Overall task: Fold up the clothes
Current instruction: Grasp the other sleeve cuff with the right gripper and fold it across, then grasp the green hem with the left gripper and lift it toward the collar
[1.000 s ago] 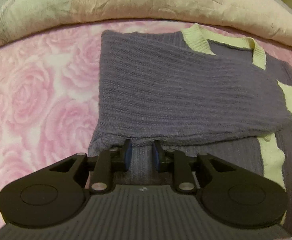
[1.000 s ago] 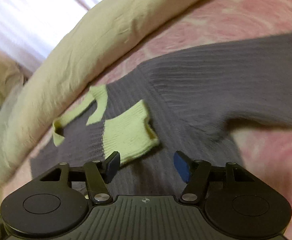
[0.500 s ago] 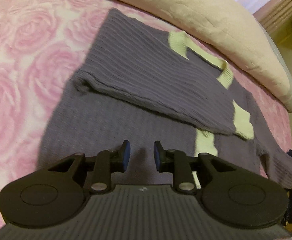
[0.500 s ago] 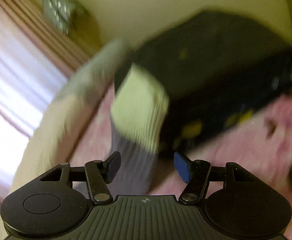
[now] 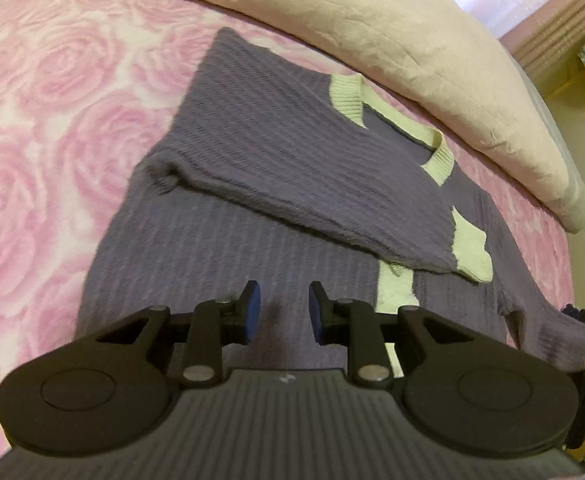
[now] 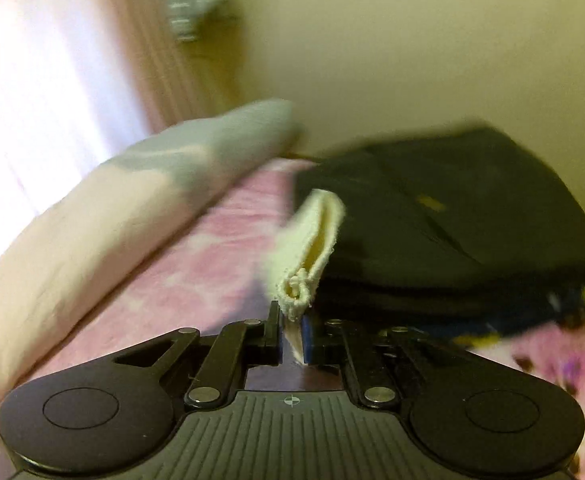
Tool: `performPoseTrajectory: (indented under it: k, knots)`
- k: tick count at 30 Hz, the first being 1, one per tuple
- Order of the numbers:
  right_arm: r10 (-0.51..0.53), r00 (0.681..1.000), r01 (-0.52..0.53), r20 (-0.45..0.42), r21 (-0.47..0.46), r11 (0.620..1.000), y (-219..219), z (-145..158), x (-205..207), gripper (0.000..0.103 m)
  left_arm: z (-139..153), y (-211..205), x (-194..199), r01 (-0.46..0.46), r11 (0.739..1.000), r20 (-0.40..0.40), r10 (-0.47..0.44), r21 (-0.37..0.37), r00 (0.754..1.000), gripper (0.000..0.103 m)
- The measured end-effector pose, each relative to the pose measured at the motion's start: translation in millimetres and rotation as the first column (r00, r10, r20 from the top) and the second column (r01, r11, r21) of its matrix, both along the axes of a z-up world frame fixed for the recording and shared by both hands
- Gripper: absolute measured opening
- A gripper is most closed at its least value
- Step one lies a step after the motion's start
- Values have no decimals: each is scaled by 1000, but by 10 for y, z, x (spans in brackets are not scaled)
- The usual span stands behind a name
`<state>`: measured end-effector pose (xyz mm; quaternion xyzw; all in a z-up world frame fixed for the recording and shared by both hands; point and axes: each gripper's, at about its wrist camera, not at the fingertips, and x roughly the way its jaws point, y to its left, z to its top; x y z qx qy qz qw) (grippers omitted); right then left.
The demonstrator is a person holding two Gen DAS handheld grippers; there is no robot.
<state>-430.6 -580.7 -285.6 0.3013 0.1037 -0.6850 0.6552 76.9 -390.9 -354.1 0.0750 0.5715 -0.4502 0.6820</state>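
A purple knit sweater with pale green trim lies on the pink rose bedspread. One sleeve is folded across its chest, cuff toward the right. My left gripper hovers open over the sweater's lower body, holding nothing. The other sleeve stretches off to the right edge. In the right wrist view, my right gripper is shut on that sleeve's pale green cuff, which sticks up from between the fingers.
A cream duvet runs along the far side of the bed and shows as a cream duvet on the left in the right wrist view. A black bag lies on the bed just behind the held cuff. Curtains hang behind.
My right gripper swung from over the sweater to the outstretched sleeve end and closed on its cuff. My left gripper drew back from the folded sleeve's edge and hovers lower on the body.
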Motion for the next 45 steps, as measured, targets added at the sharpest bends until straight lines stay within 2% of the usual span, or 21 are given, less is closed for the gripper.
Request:
performPoseTrajectory:
  k: [2, 4, 5, 6, 7, 8, 9, 10, 14, 15, 20, 24, 28, 30, 31, 33, 36, 37, 39, 42, 45]
  knots:
    - [128, 991, -130, -27, -51, 990, 82, 166, 477, 7, -8, 100, 34, -24, 1000, -16, 24, 2, 1000, 20]
    - [310, 951, -310, -22, -95, 946, 247, 305, 1063, 7, -16, 205, 71, -53, 999, -35, 53, 6, 998, 20]
    - [414, 910, -413, -14, -114, 904, 352, 349, 1363, 8, -14, 268, 97, -73, 997, -46, 73, 0, 996, 20]
    - [523, 852, -519, -2, -122, 846, 481, 377, 1669, 8, -9, 315, 128, -90, 996, -54, 90, -3, 994, 20]
    - [591, 807, -589, -9, -94, 803, 590, 327, 1875, 9, -5, 362, 159, -108, 994, -63, 108, -7, 992, 20]
    - [625, 780, -626, -31, -42, 778, 669, 226, 2004, 23, 0, 407, 189, -125, 992, -70, 124, -11, 990, 21]
    - [660, 750, -660, -50, 10, 751, 748, 125, 2132, 70, 3, 433, 222, -138, 990, -73, 137, -11, 988, 21]
    - [693, 718, -690, -67, 64, 721, 826, 24, 2260, 90, 8, 450, 258, -147, 989, -72, 146, -10, 987, 20]
    - [814, 570, -769, -108, 280, 575, 1141, -380, 2774, 89, -20, 457, 337, -150, 989, -84, 147, -21, 986, 28]
    - [818, 565, -760, -110, 316, 568, 1148, -454, 2768, 89, -55, 436, 332, -143, 990, -97, 141, -20, 985, 28]
    - [735, 669, -633, -115, 430, 644, 902, -721, 2224, 89, -266, 133, 134, -114, 992, -217, 101, -45, 971, 30]
    - [664, 739, -534, -112, 504, 679, 715, -911, 1843, 89, -425, -266, -64, -105, 991, -307, 73, -89, 949, 32]
    - [672, 732, -543, -112, 500, 674, 741, -982, 1850, 89, -600, -567, -175, -143, 985, -347, 101, -96, 932, 31]
    - [671, 732, -545, -120, 489, 682, 795, -999, 1819, 89, -643, -669, -217, -142, 985, -346, 100, -99, 933, 22]
    - [668, 735, -546, -118, 481, 686, 795, -1026, 1826, 89, -640, -713, -238, -129, 986, -340, 86, -105, 936, 7]
    - [670, 732, -553, -120, 469, 688, 799, -1064, 1817, 89, -499, -803, -281, -48, 990, -275, 11, -129, 961, 4]
    - [677, 727, -561, -117, 468, 683, 779, -1067, 1796, 89, -47, -809, -174, 33, 968, -157, -73, -249, 985, 2]
    - [668, 735, -559, -118, 451, 696, 766, -1017, 1783, 89, 124, -798, -108, 52, 956, -101, -84, -288, 991, 2]
    - [630, 765, -552, -135, 366, 749, 741, -854, 1748, 86, 431, -786, 49, 97, 934, 27, -93, -343, 995, 2]
    - [603, 779, -544, -173, 294, 786, 511, -806, 1839, 85, 618, -835, 283, 161, 926, 149, -116, -342, 982, 2]
    - [590, 772, -540, -237, 246, 805, 221, -910, 2004, 85, 566, -903, 373, 209, 939, 232, -146, -273, 962, 2]
